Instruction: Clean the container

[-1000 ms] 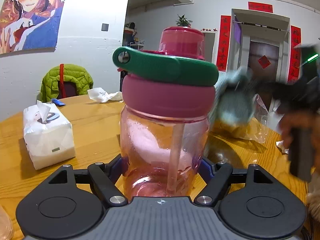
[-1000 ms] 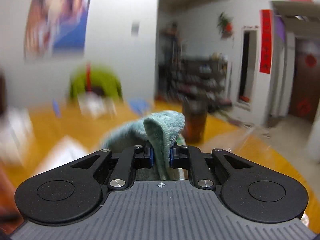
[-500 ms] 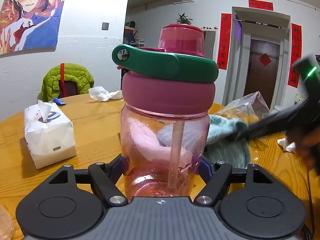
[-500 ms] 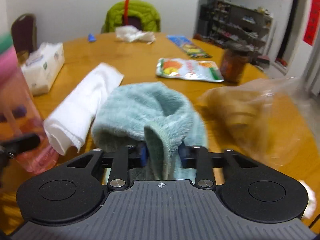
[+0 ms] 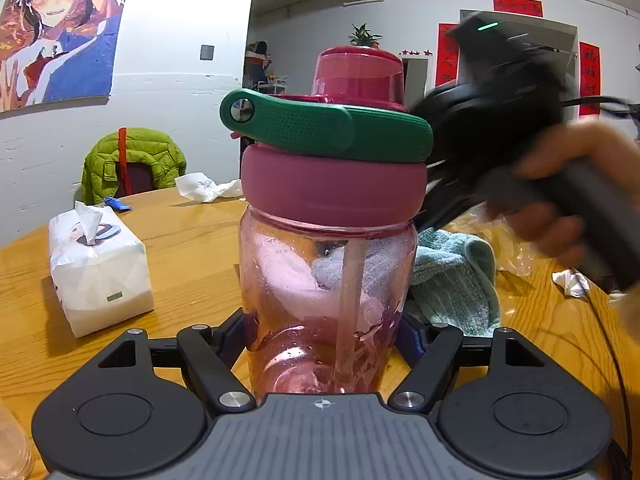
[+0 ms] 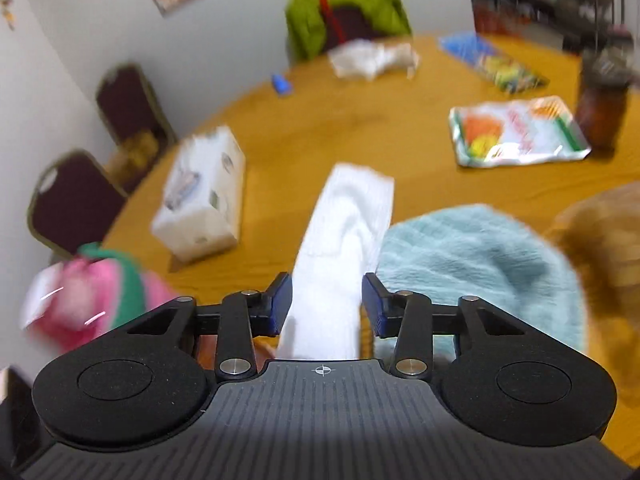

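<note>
My left gripper (image 5: 324, 336) is shut on a clear pink bottle (image 5: 328, 280) with a magenta lid and green handle, standing upright on the wooden table. The bottle also shows, blurred, in the right wrist view (image 6: 96, 292). My right gripper (image 6: 326, 304) is open and empty, raised above the table beside the bottle's lid. A teal cloth (image 6: 480, 264) lies on the table to its right, also behind the bottle in the left wrist view (image 5: 452, 280). A folded white towel (image 6: 344, 248) lies below the open jaws.
A tissue pack (image 5: 96, 268) (image 6: 200, 204) sits left on the round table (image 5: 188, 240). A snack packet (image 6: 516, 132), a dark jar (image 6: 604, 108), crumpled paper (image 6: 372, 58) and a plastic bag (image 6: 600, 240) lie around. Chairs stand along the wall.
My right gripper has opened and let go of the teal cloth, which now lies on the table. The gripper has lifted and swung toward the bottle's lid. The left gripper holds still.
</note>
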Tool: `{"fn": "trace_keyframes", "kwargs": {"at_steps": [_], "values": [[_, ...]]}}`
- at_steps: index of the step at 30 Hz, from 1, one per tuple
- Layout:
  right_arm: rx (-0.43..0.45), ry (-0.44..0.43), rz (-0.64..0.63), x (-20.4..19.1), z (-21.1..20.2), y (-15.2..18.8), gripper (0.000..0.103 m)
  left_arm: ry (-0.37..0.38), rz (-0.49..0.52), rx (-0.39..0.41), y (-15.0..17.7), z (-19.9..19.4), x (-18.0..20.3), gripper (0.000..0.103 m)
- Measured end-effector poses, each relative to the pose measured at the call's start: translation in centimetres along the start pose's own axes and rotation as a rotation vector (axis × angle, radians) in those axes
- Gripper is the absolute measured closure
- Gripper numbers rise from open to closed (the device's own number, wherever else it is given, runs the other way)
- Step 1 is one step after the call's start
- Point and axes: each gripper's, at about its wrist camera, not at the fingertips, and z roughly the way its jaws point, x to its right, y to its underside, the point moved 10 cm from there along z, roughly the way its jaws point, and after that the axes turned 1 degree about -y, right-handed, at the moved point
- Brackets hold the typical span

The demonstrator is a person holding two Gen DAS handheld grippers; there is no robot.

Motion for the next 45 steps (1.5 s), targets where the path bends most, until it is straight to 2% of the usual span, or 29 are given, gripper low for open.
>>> {"fn": "trace_keyframes", "kwargs": {"at_steps": [1,4,6,8,9,11,12,13,16,17,19,21,22,23,25,27,30,32,34,37,41,45], "values": [[-0.017,-0.004,0.014,0.2,1.0,0.0,0.048,0.002,0.001,-0.001,0.0,0.1,0.0,0.031],[-0.067,-0.036,0.064,0.5,3.7,-0.2,0.042,0.012,0.005,-0.009,0.0,0.0,0.2,0.031],[-0.109,-0.041,0.075,0.4,5.6,-0.3,0.041,0.015,0.01,-0.015,0.0,0.0,0.4,0.031],[-0.138,0.019,0.01,-0.1,7.3,-0.1,0.042,0.013,0.014,-0.019,0.0,0.0,0.5,0.031],[-0.146,0.051,-0.031,-0.3,7.9,0.1,0.046,0.013,0.015,-0.02,0.0,0.0,0.5,0.031],[-0.129,0.11,-0.118,-0.7,8.3,0.3,0.066,0.011,0.014,-0.021,0.0,-0.1,0.5,0.031],[-0.124,0.132,-0.134,-0.7,8.3,0.3,0.091,0.011,0.014,-0.021,0.0,-0.1,0.4,0.031],[-0.108,0.145,-0.137,-0.7,8.1,0.0,0.093,0.009,0.015,-0.022,0.0,-0.1,0.5,0.031],[0.031,0.167,-0.132,-0.6,5.9,-2.4,0.093,0.007,0.016,-0.022,0.0,-0.1,0.5,0.031],[0.103,0.172,-0.106,-0.3,4.8,-3.6,0.093,0.007,0.015,-0.022,0.0,-0.1,0.5,0.031],[0.255,0.241,-0.053,1.0,2.7,-6.1,0.093,0.006,0.016,-0.022,0.0,-0.1,0.5,0.031],[0.346,0.281,0.007,2.6,1.9,-7.6,0.092,0.004,0.019,-0.022,0.0,0.0,0.5,0.031],[0.367,0.284,0.048,3.4,1.8,-8.1,0.087,0.003,0.02,-0.023,0.0,0.0,0.5,0.031],[0.349,0.264,0.099,4.2,2.5,-8.2,0.078,0.002,0.021,-0.023,0.0,0.0,0.5,0.031],[0.305,0.221,0.189,5.3,4.1,-7.9,0.053,0.003,0.02,-0.022,0.1,0.0,0.5,0.031],[0.269,0.2,0.218,5.4,4.7,-7.3,0.037,0.005,0.015,-0.021,0.1,0.0,0.4,0.031],[0.24,0.189,0.223,5.0,3.8,-6.3,0.035,0.003,0.01,-0.02,0.0,0.0,0.4,0.031],[0.25,0.184,0.193,4.4,1.2,-5.4,0.025,0.0,0.006,-0.019,0.0,0.0,0.4,0.031],[0.302,0.195,0.131,4.1,-2.0,-3.9,0.014,-0.002,0.0,-0.017,0.0,-0.1,0.5,0.031],[0.412,0.24,0.042,4.4,-6.7,-1.1,0.01,-0.004,-0.001,-0.005,0.0,-0.1,0.5,0.03],[0.445,0.321,0.014,6.2,-7.9,3.0,0.01,-0.004,-0.002,0.003,-0.1,0.0,0.4,0.03],[0.404,0.268,-0.117,5.3,-4.8,3.8,0.008,-0.002,-0.006,0.004,-0.3,0.0,0.2,0.03]]}}
